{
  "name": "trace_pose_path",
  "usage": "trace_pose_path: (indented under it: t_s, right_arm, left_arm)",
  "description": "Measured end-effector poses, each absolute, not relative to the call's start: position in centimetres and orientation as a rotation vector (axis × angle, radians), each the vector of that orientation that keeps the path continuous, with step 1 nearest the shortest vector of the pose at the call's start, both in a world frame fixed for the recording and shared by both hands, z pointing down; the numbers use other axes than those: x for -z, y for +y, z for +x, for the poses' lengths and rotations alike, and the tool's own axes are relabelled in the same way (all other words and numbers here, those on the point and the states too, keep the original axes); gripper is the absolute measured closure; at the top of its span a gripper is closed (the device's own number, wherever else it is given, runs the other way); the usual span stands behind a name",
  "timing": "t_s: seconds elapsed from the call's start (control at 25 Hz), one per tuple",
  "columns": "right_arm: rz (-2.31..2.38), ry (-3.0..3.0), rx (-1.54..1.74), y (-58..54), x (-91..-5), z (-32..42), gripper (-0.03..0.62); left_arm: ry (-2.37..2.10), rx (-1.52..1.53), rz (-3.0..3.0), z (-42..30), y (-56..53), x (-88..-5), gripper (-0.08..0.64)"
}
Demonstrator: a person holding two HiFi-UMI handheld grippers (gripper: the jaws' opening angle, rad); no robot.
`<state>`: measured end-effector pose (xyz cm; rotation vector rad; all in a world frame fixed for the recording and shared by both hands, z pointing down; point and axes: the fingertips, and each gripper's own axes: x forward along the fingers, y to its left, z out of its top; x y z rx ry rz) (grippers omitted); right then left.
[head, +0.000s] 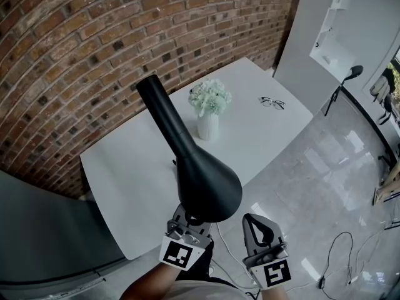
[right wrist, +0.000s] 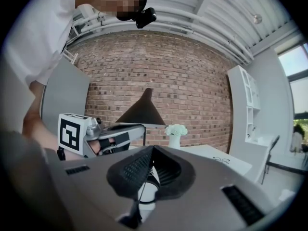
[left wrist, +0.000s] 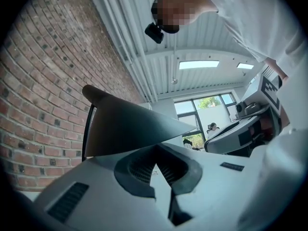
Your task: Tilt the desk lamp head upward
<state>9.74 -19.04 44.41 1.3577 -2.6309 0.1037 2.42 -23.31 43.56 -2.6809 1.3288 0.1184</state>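
Here's the black desk lamp head, looming over the near part of the white bench, wide end toward the person, narrow neck running up and away toward the brick wall. The left gripper is tucked right under the rim of the wide end, jaws clenched together with nothing between them. In the left gripper view the tips aim up at the dark lower edge of the lamp, very near it, though contact is hard to call. The right gripper hangs off to the side, jaws also closed and empty, apart from the lamp. This reads as a nudge, not a pinch. The closed left tips want to meet the rim squarely and lift it in a slow arc about the joint. A forward shove risks sliding the whole lamp toward the vase of flowers and the spectacles farther back. The free right gripper could brace the neck if the lamp starts to creep.
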Motion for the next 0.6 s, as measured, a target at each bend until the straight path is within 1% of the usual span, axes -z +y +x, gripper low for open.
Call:
trace_pose_path:
  t_s: [0.36,0.6]
  right_arm:
    - [1.373,-2.625,-0.105,-18.5,-44.3,10.2,0.575]
    - [1.36,-2.635,-0.095,-18.1,-44.3,10.2,0.575]
  left_arm:
    - [1.28,-0.189,-2.71,3.9,-21.4,-42.0,0.554]
    - [1.245,-0.091,-2.664,4.5,-21.0,-41.5,0.554]
